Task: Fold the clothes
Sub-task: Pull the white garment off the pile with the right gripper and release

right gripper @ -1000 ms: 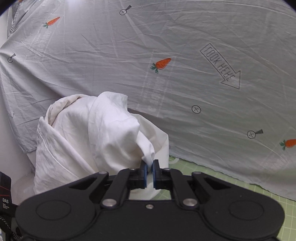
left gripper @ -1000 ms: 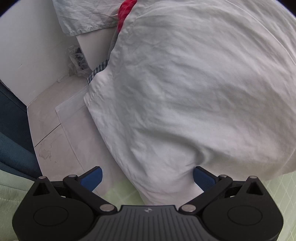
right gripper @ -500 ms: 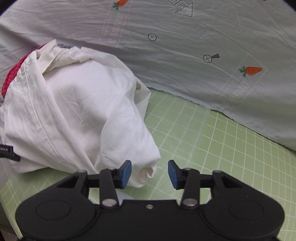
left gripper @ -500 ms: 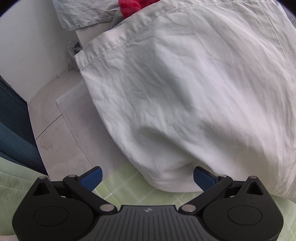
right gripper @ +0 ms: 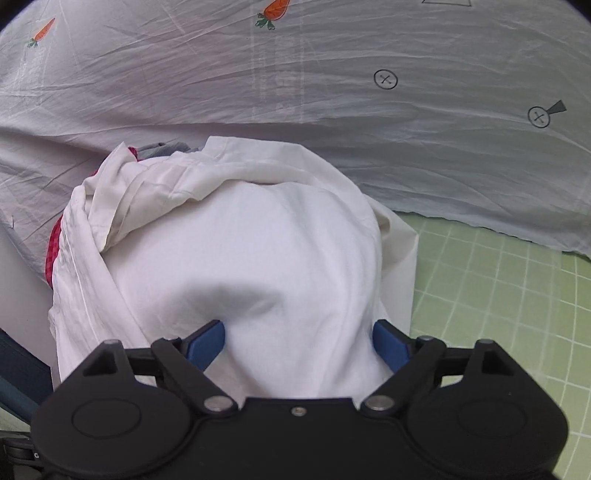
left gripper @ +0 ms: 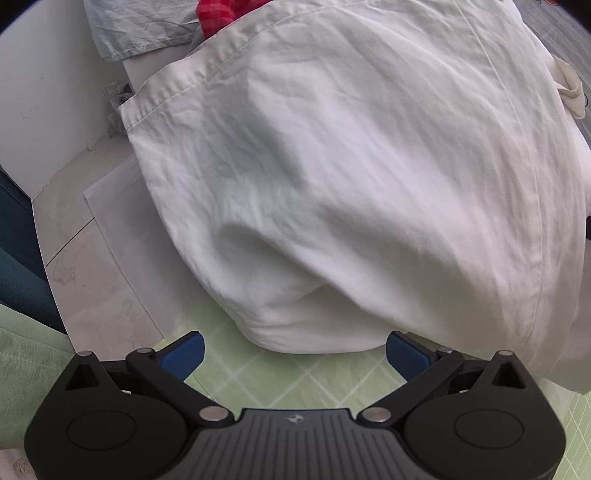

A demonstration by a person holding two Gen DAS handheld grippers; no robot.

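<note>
Green gridded mat on the desk carries the white garment, heaped directly ahead of my right hand-held gripper, nearer than the left hand-held gripper; both spread, right just opened, cloth bulging between unpinched.

A crumpled white garment is lying heaped at the green grid mat's edge, covering red cloth

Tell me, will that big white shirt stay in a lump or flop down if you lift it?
Probably flop: the white shirt is thin, wrinkled cloth slumped in soft folds. It looks light, so it should lift easily. Its loose hem would likely dangle and drag.
</note>
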